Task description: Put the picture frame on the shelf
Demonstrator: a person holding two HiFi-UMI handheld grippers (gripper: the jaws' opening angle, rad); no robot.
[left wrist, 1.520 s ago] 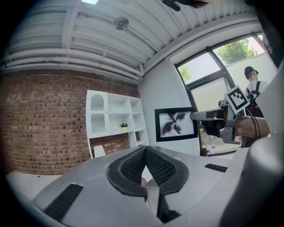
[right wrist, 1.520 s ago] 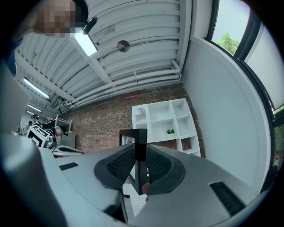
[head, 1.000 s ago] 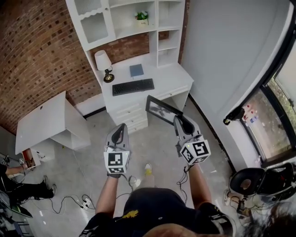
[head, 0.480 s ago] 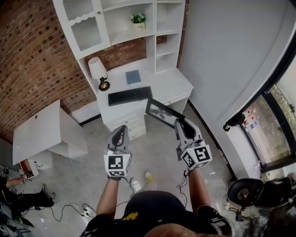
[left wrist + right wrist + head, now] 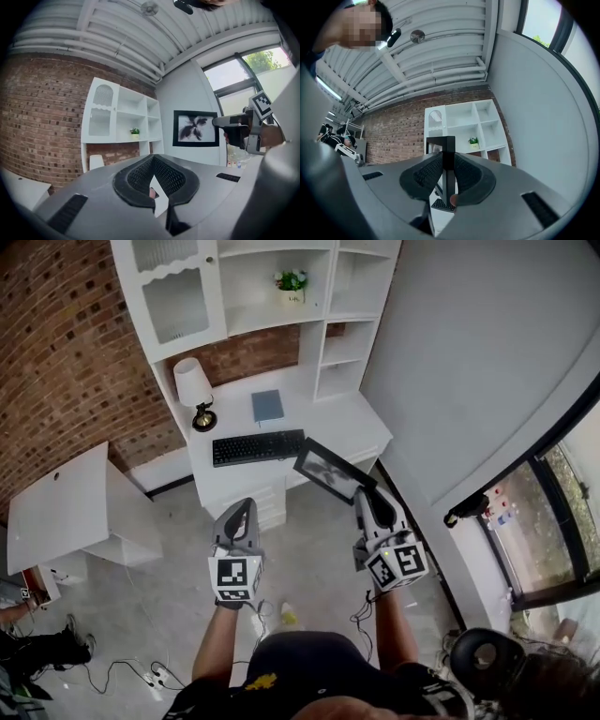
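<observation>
We are holding two tongs and one picture frame (image 5: 330, 472). The right tongs (image 5: 362, 495) are clenching on the frame's edge. The right gripper view shows the black moulding standing upright between the two pads, pressed from both sides. The frame is hanging in the air in front of the right end of the desk (image 5: 328, 423), touching neither the desk nor the shelf unit (image 5: 267, 320) that is rising from the desk's back. In the left gripper view its face is showing one dark, leaf-like print on white.

The left tongs (image 5: 246, 506) are gripping nothing. Their two pads are meeting at the tips, and they are hovering in front of the desk, to the left of the frame.

On the desk we are counting three things: one white lamp (image 5: 194, 390) at its left end, one black keyboard (image 5: 258, 446) along its front, and one blue notebook (image 5: 267, 406) behind the keyboard. One potted plant (image 5: 292, 282) is sitting in a shelf compartment above the desk. A second white desk (image 5: 56, 512) is standing to the left of the first.
</observation>
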